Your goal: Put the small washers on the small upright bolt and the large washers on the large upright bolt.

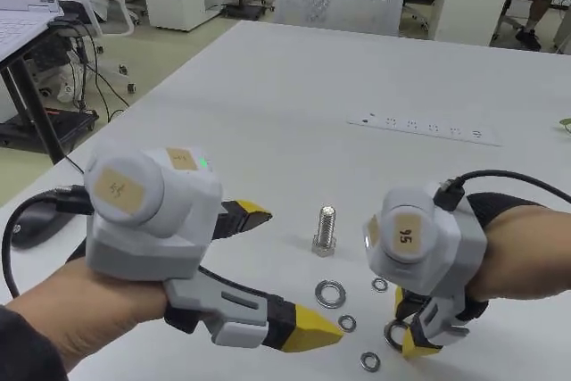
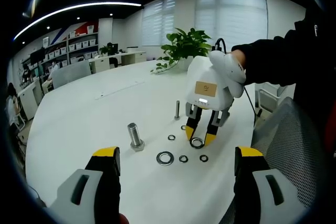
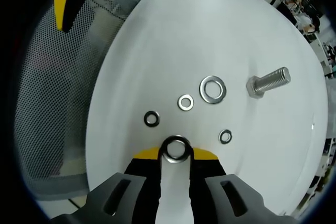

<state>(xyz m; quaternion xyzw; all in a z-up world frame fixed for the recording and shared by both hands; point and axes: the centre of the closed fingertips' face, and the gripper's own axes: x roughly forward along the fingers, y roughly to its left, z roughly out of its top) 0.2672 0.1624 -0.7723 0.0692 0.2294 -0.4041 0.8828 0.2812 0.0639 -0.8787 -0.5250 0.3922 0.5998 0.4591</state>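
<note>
Now right gripper [image 3: 176,156] pinches large shiny silver washer [image 3: 176,138]; left gripper [image 2: 176,155] jaws wide apart.

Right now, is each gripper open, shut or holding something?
Left gripper: open, holding nothing.
Right gripper: shut on a washer.

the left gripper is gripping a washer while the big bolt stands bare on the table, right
No: the right gripper grips the washer, as the right gripper view shows; the left gripper is open and empty. The big bolt does stand bare on the table.
</note>
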